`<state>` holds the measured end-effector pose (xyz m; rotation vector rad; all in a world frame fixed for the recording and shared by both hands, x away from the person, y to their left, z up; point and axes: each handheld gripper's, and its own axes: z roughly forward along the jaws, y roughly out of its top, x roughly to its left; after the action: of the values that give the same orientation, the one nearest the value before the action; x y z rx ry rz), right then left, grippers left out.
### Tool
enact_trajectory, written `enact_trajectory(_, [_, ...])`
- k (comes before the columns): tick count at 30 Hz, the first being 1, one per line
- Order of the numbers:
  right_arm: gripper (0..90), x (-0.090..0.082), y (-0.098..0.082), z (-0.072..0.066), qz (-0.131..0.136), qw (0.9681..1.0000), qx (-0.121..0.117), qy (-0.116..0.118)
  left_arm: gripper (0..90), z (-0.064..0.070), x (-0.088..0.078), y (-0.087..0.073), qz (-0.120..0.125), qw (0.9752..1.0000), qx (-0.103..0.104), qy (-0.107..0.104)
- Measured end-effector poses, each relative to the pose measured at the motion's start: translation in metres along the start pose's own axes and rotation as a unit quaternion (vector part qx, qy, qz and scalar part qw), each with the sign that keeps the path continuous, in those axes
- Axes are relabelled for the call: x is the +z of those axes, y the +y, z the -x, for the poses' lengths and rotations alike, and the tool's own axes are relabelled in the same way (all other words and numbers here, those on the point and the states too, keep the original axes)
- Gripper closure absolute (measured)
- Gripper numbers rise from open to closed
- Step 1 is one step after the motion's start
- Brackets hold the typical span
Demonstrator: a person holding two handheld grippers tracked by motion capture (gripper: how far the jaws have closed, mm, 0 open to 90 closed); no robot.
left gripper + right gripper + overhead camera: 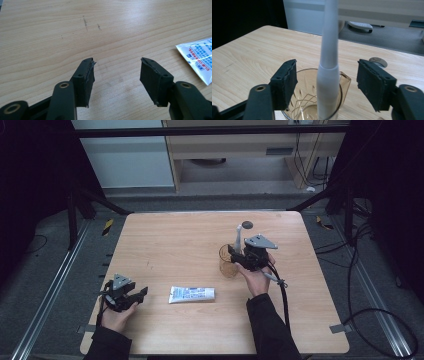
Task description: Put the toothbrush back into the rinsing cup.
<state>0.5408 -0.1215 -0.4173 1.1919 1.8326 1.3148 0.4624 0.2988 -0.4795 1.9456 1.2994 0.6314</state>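
Two tongs are at work over a pale wooden worktop (165,240). On the right side, the right tongs (327,77) hang over a clear amber glass (227,261), which stands upright on the worktop just left of the person's right hand (256,280). A white toothbrush handle (328,75) stands in the glass, rising above its rim and leaning slightly. In the right gripper view the handle passes between the two black jaws, which stand well apart with a clear gap on either side, so neither pad presses on it. At the near left, the left tongs (136,295) sit low over the worktop in the person's left hand (116,317). In the left gripper view its jaws stand wide apart with bare wood between them, holding nothing. A white tube with blue print (192,294) lies flat on the worktop between the two hands, near the front edge and just right of the left tongs. A small dark round disc (247,224) rests on the worktop beyond the glass, toward the far edge.
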Motion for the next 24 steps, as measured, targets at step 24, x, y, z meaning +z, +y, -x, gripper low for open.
enact_trajectory(24, [21.5, -0.080, -0.023, 0.030, -0.023, 0.9991, 0.001, 0.037, 66.9, 0.020, -0.002, 0.016, -0.007, 0.9993, 0.025, -0.029])
